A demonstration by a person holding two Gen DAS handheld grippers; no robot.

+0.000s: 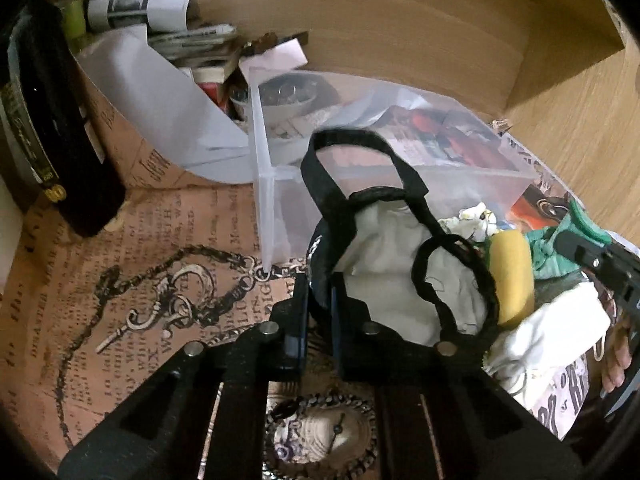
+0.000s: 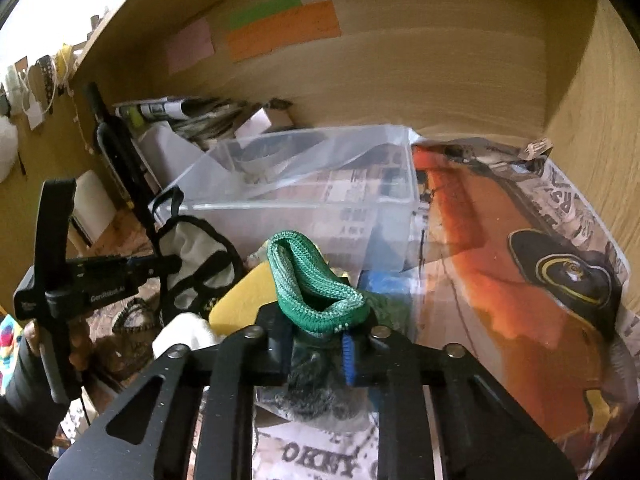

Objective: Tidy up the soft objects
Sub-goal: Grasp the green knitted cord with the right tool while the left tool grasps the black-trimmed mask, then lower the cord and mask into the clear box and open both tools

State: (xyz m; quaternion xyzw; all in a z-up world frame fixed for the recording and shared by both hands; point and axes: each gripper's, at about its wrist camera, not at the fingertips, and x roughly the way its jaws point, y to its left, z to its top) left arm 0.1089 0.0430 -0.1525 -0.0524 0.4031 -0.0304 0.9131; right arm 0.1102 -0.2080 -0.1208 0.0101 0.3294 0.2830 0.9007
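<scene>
The left gripper (image 1: 319, 312) is pinching the black-trimmed rim of a limp cream cloth bag (image 1: 404, 276), its jaws nearly closed, just in front of a clear plastic bin (image 1: 264, 184). The right gripper (image 2: 318, 344) is clamping a ribbed green knit sock (image 2: 312, 284) beside a spongy yellow block (image 2: 240, 300).

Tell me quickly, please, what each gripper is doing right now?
Left gripper: closed on the rim of the black-trimmed bag.
Right gripper: closed on the green knitted cloth.
</scene>
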